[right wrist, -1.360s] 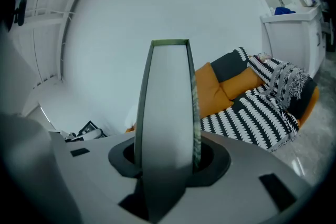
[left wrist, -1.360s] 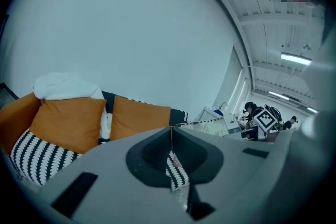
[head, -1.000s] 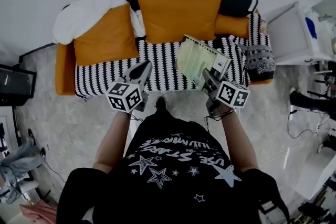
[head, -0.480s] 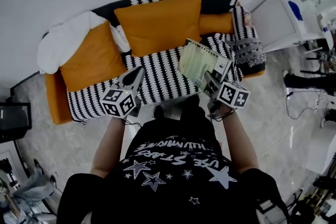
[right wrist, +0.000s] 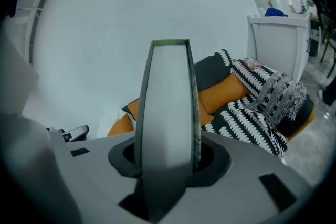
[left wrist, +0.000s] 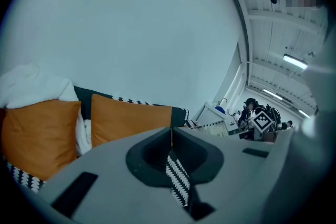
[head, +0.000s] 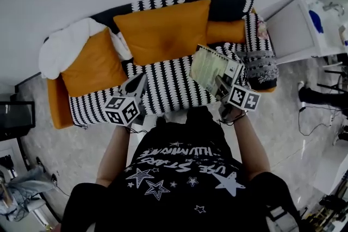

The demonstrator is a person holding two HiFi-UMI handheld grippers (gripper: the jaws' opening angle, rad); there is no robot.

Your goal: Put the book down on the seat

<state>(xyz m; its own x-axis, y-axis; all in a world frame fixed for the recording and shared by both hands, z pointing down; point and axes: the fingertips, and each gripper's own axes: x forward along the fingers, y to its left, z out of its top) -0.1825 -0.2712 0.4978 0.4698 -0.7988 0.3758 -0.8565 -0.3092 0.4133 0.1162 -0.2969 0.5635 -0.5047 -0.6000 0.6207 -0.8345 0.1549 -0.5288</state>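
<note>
— Jaws of the right gripper [head: 220, 84]: what have they got?

— They're clamped on the book [head: 209, 64], which is held tilted. The left gripper [head: 136, 86] is closed on nothing, hanging over the front of the seat.

— Anything different from a second ago?

— Barely. The book has drifted a touch further in over the striped seat [head: 174, 81], near the sofa's right end by the fringed throw [head: 262, 65]. It's in the air, not touching. I'd say only the lowering is left.

The pale green book [head: 213, 67] hangs closed and tilted above the seat's [head: 168, 87] right end; the seat is black-and-white striped.
</note>
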